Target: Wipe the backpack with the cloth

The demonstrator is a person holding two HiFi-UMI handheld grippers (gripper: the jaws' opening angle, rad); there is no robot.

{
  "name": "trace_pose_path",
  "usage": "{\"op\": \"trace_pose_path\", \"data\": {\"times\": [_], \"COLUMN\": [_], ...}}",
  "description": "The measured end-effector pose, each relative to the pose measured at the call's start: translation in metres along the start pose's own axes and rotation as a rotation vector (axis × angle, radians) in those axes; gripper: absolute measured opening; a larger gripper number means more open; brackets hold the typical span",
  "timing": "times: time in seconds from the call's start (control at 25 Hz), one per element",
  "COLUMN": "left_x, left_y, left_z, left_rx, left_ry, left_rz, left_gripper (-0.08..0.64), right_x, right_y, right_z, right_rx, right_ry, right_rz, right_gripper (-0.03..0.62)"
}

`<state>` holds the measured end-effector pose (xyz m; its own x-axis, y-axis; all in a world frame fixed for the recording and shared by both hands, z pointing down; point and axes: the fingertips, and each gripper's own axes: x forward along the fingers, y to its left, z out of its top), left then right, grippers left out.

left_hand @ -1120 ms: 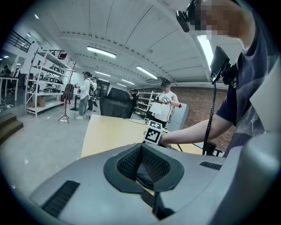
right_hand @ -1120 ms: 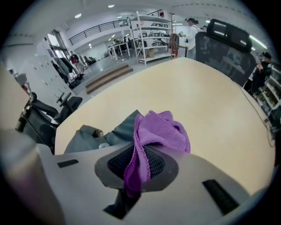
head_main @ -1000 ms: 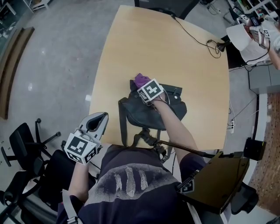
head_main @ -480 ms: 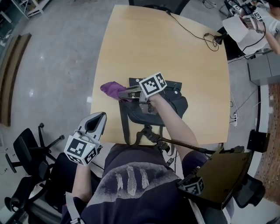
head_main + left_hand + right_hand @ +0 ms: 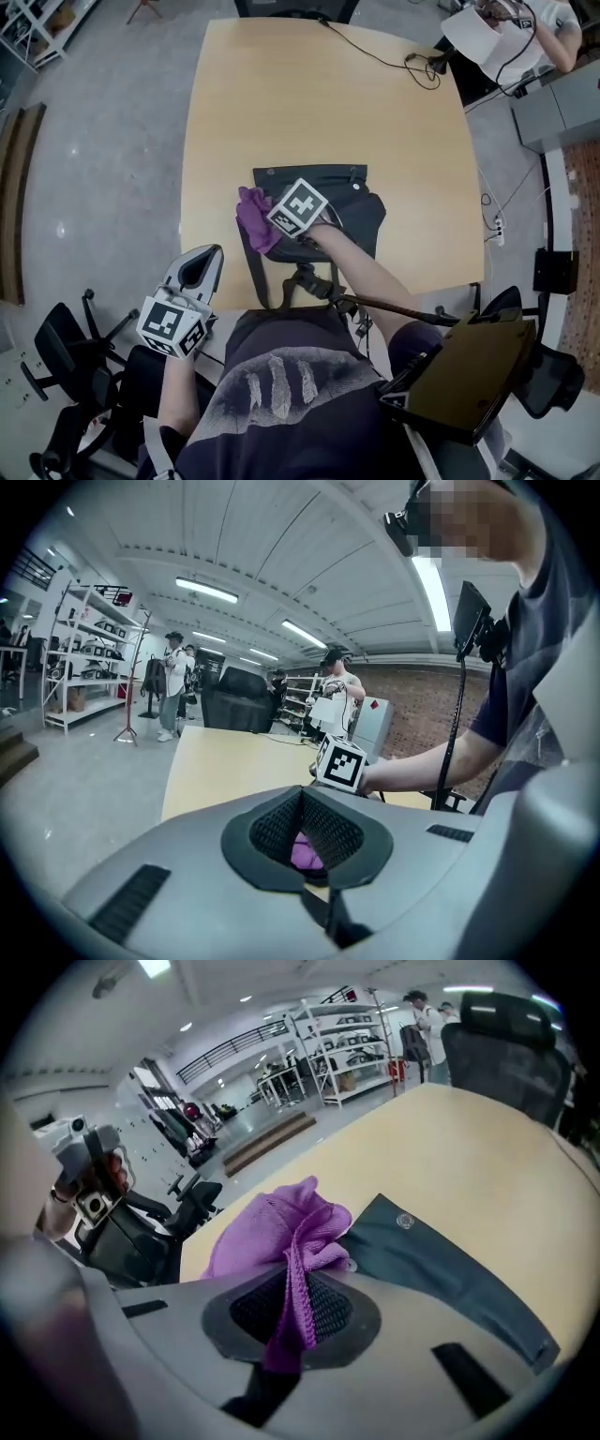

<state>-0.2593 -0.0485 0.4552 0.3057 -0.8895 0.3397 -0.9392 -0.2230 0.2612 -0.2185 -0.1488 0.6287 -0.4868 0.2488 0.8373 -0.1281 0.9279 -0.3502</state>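
Note:
A dark grey backpack [image 5: 323,202] lies flat on the wooden table [image 5: 309,103], its straps hanging over the near edge. My right gripper [image 5: 266,228] is shut on a purple cloth [image 5: 251,216] and presses it against the backpack's left edge. In the right gripper view the cloth [image 5: 277,1227] bunches out of the gripper [image 5: 295,1309], with the backpack [image 5: 450,1274] to its right. My left gripper [image 5: 208,259] hangs off the table's near left corner, shut with nothing in it. In the left gripper view, that gripper [image 5: 305,834] points at the right gripper's marker cube [image 5: 339,763].
A black cable [image 5: 375,58] trails across the table's far right. Office chairs [image 5: 66,347] stand on the floor to the left. A person [image 5: 525,28] works at another desk at the top right. A dark board [image 5: 469,375] hangs at my lower right.
My right gripper swept the cloth from the backpack's top edge out to the left onto the table, then back to the backpack's near left edge. The left gripper stayed put.

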Motion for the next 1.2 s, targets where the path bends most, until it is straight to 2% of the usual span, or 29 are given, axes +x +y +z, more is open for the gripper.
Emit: {"op": "trace_pose_path", "data": {"times": [0.28, 0.52, 0.8, 1.04, 1.2], "left_x": [0.012, 0.027, 0.034, 0.055, 0.067], "left_y": [-0.013, -0.024, -0.035, -0.046, -0.064], "left_z": [-0.003, 0.0, 0.003, -0.001, 0.009], "left_rx": [0.014, 0.038, 0.034, 0.09, 0.142], "left_ry": [0.025, 0.04, 0.048, 0.113, 0.137], "left_rz": [-0.033, -0.081, -0.076, -0.106, -0.13], "left_gripper": [0.006, 0.006, 0.006, 0.006, 0.006], "right_x": [-0.018, -0.045, -0.071, -0.091, -0.104], "right_y": [-0.021, -0.056, -0.1, -0.12, -0.138], "right_z": [-0.015, -0.043, -0.081, -0.093, -0.101], "right_rx": [-0.03, 0.048, 0.1, 0.152, 0.166], "right_ry": [0.014, 0.002, 0.042, 0.018, 0.009], "right_rz": [-0.074, -0.136, -0.199, -0.209, -0.261], "right_gripper": [0.029, 0.029, 0.029, 0.029, 0.029]}}
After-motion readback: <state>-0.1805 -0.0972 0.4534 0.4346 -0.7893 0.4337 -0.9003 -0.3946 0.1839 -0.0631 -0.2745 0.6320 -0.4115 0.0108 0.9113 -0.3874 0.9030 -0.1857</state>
